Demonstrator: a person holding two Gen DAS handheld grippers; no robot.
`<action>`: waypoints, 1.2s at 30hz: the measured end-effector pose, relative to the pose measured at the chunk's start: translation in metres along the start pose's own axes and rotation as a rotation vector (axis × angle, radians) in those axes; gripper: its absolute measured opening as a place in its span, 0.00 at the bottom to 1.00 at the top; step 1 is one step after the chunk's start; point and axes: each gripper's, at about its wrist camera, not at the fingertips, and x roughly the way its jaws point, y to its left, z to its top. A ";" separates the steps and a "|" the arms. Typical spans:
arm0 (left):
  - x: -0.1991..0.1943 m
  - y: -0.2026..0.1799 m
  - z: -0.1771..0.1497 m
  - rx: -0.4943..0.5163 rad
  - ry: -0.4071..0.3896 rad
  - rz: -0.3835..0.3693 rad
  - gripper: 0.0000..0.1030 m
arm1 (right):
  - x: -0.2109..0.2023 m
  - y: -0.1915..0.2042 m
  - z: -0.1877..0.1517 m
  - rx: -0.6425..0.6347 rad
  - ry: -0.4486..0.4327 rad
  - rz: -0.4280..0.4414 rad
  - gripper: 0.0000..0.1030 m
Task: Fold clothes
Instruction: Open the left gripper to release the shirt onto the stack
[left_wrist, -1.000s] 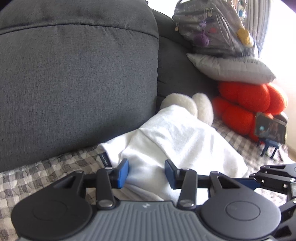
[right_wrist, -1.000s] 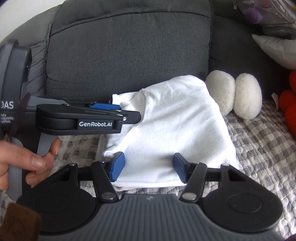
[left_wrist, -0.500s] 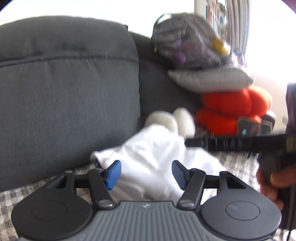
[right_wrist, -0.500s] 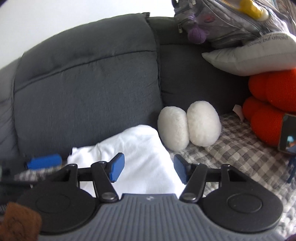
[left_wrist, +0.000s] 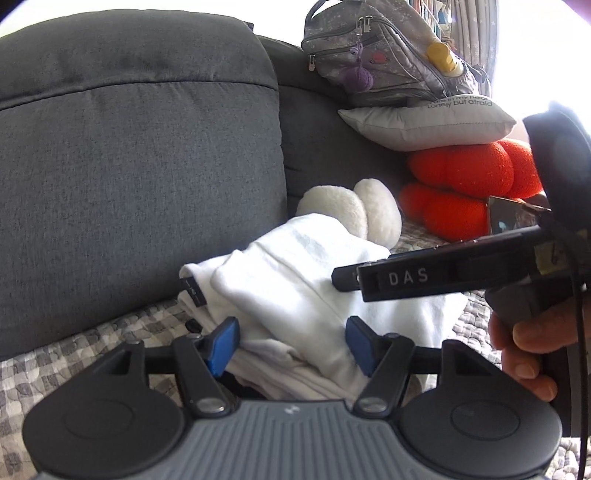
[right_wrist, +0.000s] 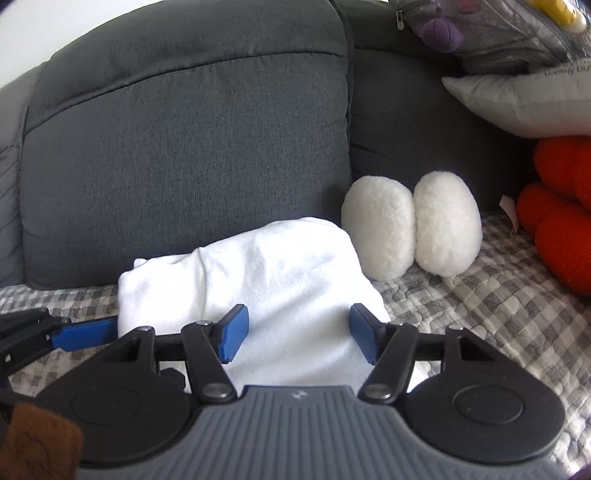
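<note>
A folded white garment (left_wrist: 295, 288) (right_wrist: 280, 280) lies on the checked quilt, against the sofa's back cushion. My left gripper (left_wrist: 291, 345) hovers at its near left edge. Its jaws are opening, and the blue pads stand apart over the cloth without pressing it. My right gripper (right_wrist: 297, 334) is at the garment's near edge, jaws also widening, with cloth behind the pads but nothing gripped. In the left wrist view the right gripper's black body (left_wrist: 443, 275) reaches across the garment, held by a hand (left_wrist: 524, 343). One blue left fingertip (right_wrist: 85, 332) shows in the right wrist view.
A dark grey sofa cushion (left_wrist: 140, 177) stands behind. Two white plush lumps (right_wrist: 410, 232) touch the garment's far right. Orange plush (left_wrist: 469, 184), a grey pillow (left_wrist: 424, 122), a silver backpack (left_wrist: 388, 51) and a phone (left_wrist: 509, 219) fill the right. Checked quilt (right_wrist: 498, 280) covers the seat.
The left jaws have spread wider. The right gripper and its hand have come into the left wrist view, across the garment. The right wrist view has swung right, leaving the left gripper at its edge.
</note>
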 end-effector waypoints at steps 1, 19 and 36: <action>0.001 0.000 0.000 0.003 -0.001 0.001 0.64 | 0.001 -0.002 0.000 0.011 0.003 0.005 0.63; -0.017 0.011 0.022 -0.101 0.054 -0.008 0.63 | -0.036 -0.017 0.011 0.156 -0.062 0.007 0.65; -0.088 -0.008 0.039 -0.257 0.226 0.175 0.73 | -0.133 0.024 -0.014 0.142 0.014 -0.002 0.82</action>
